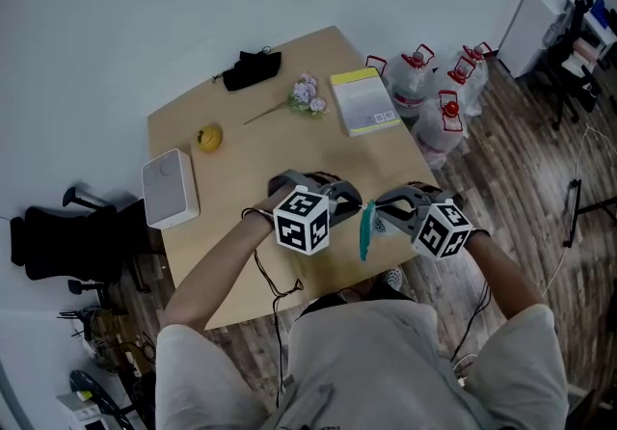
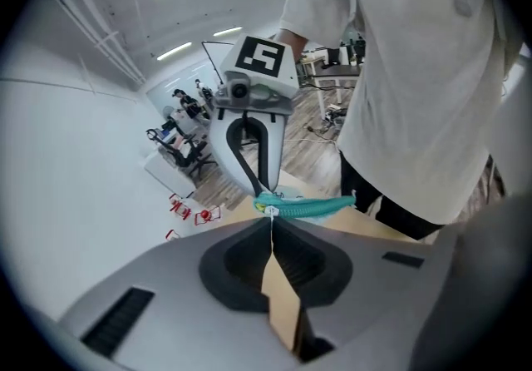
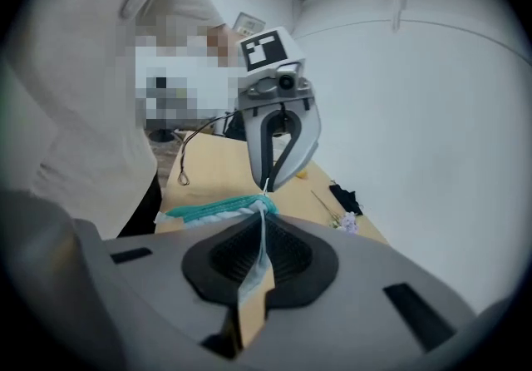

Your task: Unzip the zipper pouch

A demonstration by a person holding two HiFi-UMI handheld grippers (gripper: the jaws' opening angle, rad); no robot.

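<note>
The zipper pouch is hanging over the tabletop's near edge, the left hand-held gripper pinching its zipper pull and the right hand-held gripper pinching its cloth.

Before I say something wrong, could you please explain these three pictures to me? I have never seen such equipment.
There is no robot here. A person carries two hand-held tools with two jaws each, called grippers. One picture comes from a camera on the person's head, looking down. The other two come from a camera on each gripper. Over the wooden table, the left gripper and the right gripper both pinch a teal pouch, jaws closed. On the table lie a white box, a yellow fruit, a black cloth, small flowers and a yellow book.
</note>
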